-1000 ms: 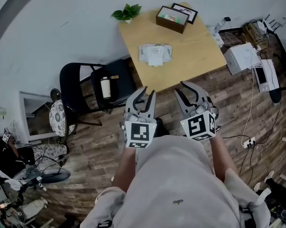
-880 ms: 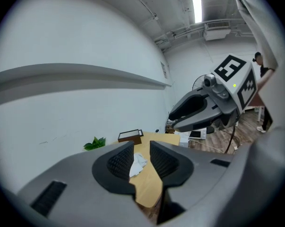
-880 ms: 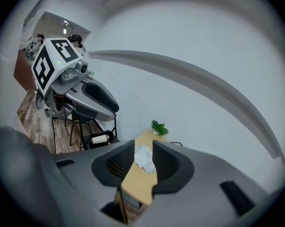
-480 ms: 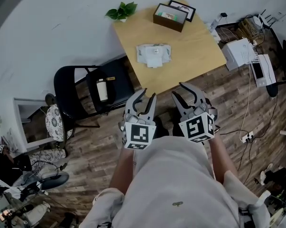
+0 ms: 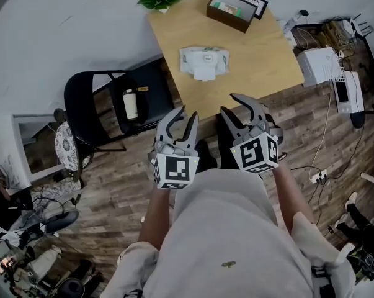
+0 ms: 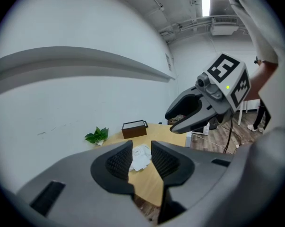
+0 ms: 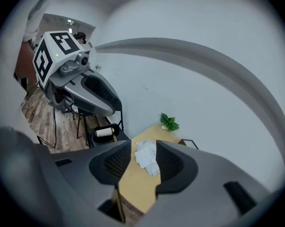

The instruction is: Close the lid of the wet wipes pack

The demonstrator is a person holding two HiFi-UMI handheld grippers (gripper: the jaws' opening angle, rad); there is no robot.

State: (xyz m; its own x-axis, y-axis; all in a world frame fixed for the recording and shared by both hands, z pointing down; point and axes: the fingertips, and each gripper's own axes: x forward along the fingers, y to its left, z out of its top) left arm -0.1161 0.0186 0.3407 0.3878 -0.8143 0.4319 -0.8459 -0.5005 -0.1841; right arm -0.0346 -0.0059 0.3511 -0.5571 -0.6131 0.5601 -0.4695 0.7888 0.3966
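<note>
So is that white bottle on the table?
No, the white bottle sits on the black chair beside the table, not on the tabletop.

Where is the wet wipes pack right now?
Head view, upper centre: the white wet wipes pack lies midway on the light wooden table, below the brown box.
</note>
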